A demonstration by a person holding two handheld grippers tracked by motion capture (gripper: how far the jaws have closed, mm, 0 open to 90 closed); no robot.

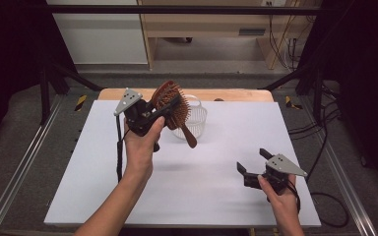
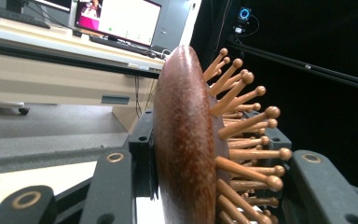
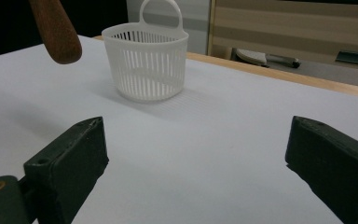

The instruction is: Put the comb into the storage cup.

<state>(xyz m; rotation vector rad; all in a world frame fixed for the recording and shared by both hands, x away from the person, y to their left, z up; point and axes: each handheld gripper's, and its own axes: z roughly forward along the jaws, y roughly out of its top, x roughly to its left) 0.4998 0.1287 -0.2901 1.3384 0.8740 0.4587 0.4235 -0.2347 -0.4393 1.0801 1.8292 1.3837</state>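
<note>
A brown wooden hairbrush [image 1: 173, 105] with peg bristles hangs in the air above the white table, its handle pointing down to the right. My left gripper [image 1: 162, 109] is shut on its oval head, the jaws pressing on the back and the bristle side [image 2: 186, 154]. Just behind the brush stands a small white slotted basket [image 1: 193, 118] with a loop handle [image 3: 145, 60]. The brush's handle tip [image 3: 58, 32] hangs left of that basket in the right gripper view. My right gripper [image 1: 253, 161] is low over the table at the front right, open, nothing between its jaws [image 3: 193, 154].
The white board [image 1: 216, 187] covers the table, with a wooden strip [image 1: 236, 94] along its far edge. Black frame posts stand at both sides. A desk with monitors [image 2: 116, 21] lies beyond the table.
</note>
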